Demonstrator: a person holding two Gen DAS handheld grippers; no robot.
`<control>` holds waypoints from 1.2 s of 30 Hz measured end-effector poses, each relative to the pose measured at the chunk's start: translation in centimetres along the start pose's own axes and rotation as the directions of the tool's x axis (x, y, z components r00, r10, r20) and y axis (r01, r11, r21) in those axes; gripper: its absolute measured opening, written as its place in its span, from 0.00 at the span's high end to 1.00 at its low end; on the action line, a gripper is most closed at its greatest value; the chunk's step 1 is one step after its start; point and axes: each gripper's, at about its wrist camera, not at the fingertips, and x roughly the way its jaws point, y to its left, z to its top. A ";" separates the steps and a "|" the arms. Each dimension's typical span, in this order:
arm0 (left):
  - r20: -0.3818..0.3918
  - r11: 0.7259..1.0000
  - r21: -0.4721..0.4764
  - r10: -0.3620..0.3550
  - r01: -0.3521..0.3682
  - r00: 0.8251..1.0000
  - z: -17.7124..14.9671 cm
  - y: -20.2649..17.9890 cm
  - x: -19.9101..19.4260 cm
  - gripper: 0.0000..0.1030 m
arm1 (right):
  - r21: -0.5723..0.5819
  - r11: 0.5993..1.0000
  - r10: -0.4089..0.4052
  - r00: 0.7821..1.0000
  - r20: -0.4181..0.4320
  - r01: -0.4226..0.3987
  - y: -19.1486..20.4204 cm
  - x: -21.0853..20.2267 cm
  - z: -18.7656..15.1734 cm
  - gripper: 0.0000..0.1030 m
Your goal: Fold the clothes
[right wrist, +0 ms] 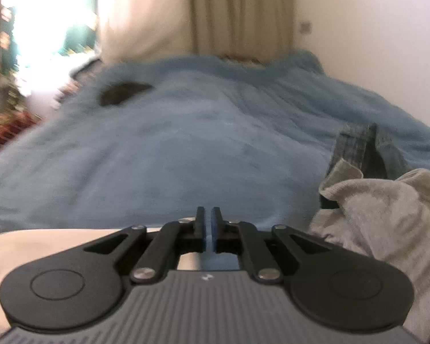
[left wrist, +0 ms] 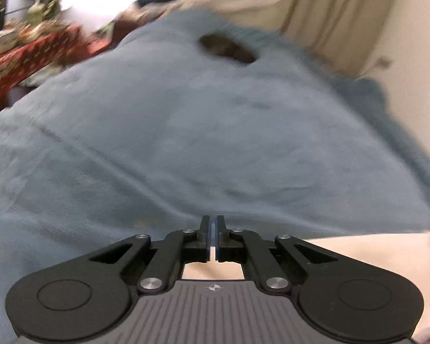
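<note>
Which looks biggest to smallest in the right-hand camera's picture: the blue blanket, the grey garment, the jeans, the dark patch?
1. Blue blanket, by far.
2. Grey garment, though being near the camera enlarges it.
3 and 4. Jeans and dark patch look alike; the jeans are partly hidden, so unranked.

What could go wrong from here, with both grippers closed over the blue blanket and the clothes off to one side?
1. Both the left gripper and right gripper look shut with no cloth visible between the pads, so a grab may have missed.
2. The grey garment and jeans lie crumpled together; one could drag the other.
3. Closed fingers near the blue blanket could snag it.
</note>
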 end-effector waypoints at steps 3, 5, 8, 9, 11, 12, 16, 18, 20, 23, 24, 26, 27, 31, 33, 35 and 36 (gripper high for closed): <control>0.007 0.993 0.061 -0.104 0.103 0.995 -2.8 -3.6 -2.5 0.98 | -0.016 0.993 0.120 0.992 0.025 -0.119 3.1 -4.0 -2.2 0.90; -0.008 0.982 0.079 -0.170 0.170 0.985 -5.3 -5.6 -3.9 0.98 | -0.019 0.983 0.182 0.983 0.034 -0.182 5.6 -5.8 -4.4 0.90; -0.019 0.958 0.131 -0.256 0.256 0.967 -9.1 -8.3 -4.7 0.98 | -0.057 0.969 0.244 0.969 0.048 -0.241 9.3 -7.4 -8.2 0.90; -0.018 0.948 0.163 -0.276 0.275 0.961 -10.4 -9.3 -4.8 0.98 | -0.071 0.964 0.261 0.964 0.045 -0.258 10.4 -7.7 -9.4 0.90; 0.000 0.934 0.248 -0.267 0.259 0.964 -12.7 -10.8 -5.2 0.97 | -0.083 0.956 0.284 0.958 0.029 -0.281 12.3 -8.2 -11.6 0.90; 0.016 0.926 0.289 -0.256 0.241 0.966 -13.8 -11.4 -5.5 0.97 | -0.095 0.953 0.290 0.957 0.017 -0.288 13.2 -8.6 -12.7 0.90; 0.066 0.922 0.348 -0.205 0.171 0.976 -17.5 -12.1 -6.6 0.95 | -0.175 0.946 0.276 0.961 -0.006 -0.272 14.7 -10.1 -17.7 0.91; 0.079 0.921 0.354 -0.202 0.162 0.976 -18.0 -11.3 -6.4 0.95 | -0.182 0.947 0.270 0.963 0.001 -0.265 14.9 -10.4 -18.7 0.91; 0.100 0.923 0.350 -0.208 0.161 0.973 -18.0 -11.1 -7.1 0.94 | -0.170 0.949 0.271 0.962 0.016 -0.264 14.9 -10.7 -18.5 0.91; 0.141 0.918 0.354 -0.243 0.180 0.960 -17.9 -11.4 -8.5 0.94 | -0.157 0.952 0.274 0.960 0.059 -0.262 15.0 -11.3 -17.9 0.90; 0.154 0.911 0.366 -0.259 0.189 0.954 -18.0 -11.6 -9.0 0.94 | -0.167 0.951 0.275 0.959 0.069 -0.261 15.2 -11.4 -17.9 0.89; 0.164 0.890 0.414 -0.279 0.190 0.946 -18.4 -12.3 -9.3 0.93 | -0.182 0.946 0.284 0.956 0.069 -0.267 15.8 -11.1 -18.0 0.90; 0.161 0.885 0.427 -0.276 0.185 0.948 -18.6 -12.5 -9.2 0.96 | -0.182 0.946 0.286 0.956 0.067 -0.270 15.8 -10.6 -17.6 0.90; 0.118 0.895 0.403 -0.257 0.190 0.959 -18.6 -12.1 -7.7 0.90 | -0.204 0.943 0.279 0.959 0.047 -0.264 15.4 -9.3 -17.5 0.90; 0.110 0.896 0.405 -0.249 0.185 0.962 -18.7 -12.0 -7.3 0.90 | -0.227 0.945 0.255 0.965 0.060 -0.236 15.3 -9.2 -17.4 0.90; 0.117 0.895 0.410 -0.243 0.176 0.963 -18.9 -12.1 -7.3 0.89 | -0.224 0.954 0.221 0.972 0.079 -0.198 14.5 -9.2 -17.3 0.90; 0.118 0.895 0.411 -0.240 0.173 0.964 -19.0 -12.1 -7.3 0.89 | -0.220 0.959 0.201 0.976 0.089 -0.178 13.9 -9.2 -17.3 0.90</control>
